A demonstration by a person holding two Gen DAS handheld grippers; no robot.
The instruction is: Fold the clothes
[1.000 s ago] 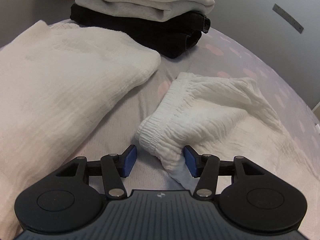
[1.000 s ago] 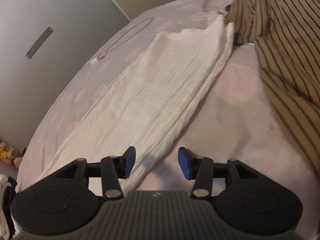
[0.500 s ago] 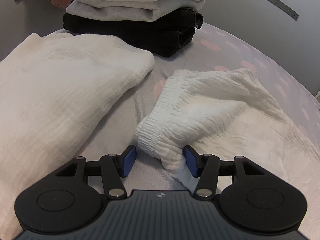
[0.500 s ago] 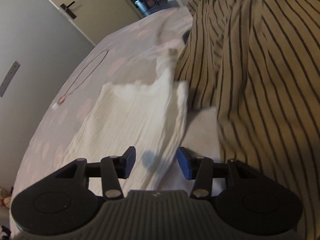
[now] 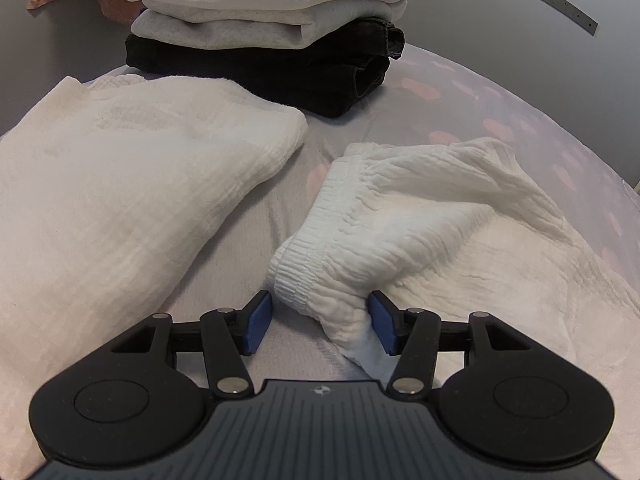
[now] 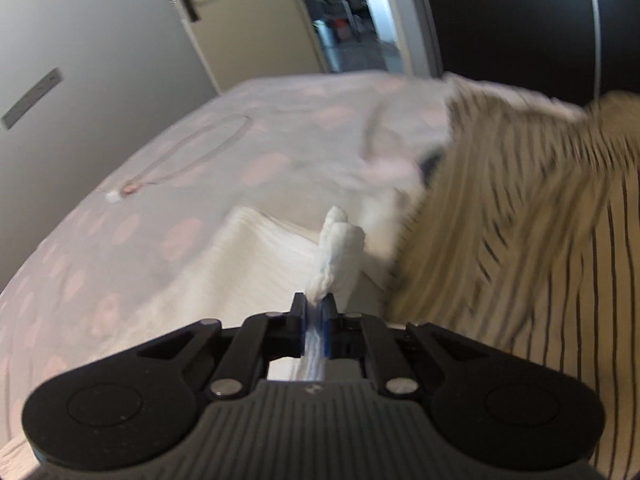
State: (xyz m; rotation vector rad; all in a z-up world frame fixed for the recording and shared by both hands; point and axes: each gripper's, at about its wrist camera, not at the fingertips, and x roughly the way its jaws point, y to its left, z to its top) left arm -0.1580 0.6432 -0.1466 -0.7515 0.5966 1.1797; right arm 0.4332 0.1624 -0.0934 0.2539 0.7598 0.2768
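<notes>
Right tool (image 6: 316, 312) pinches the far end of the white trousers (image 5: 420, 224); left tool (image 5: 320, 320) spread, waistband corner between its pads; garment's long axis runs between them.

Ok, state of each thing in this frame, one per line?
Left tool: open, straddling the waistband.
Right tool: shut on the white trousers.
White trousers: unfolded, crumpled.
Cream cloth: folded.
Clothes pile: folded, stacked.
Door: open.
</notes>
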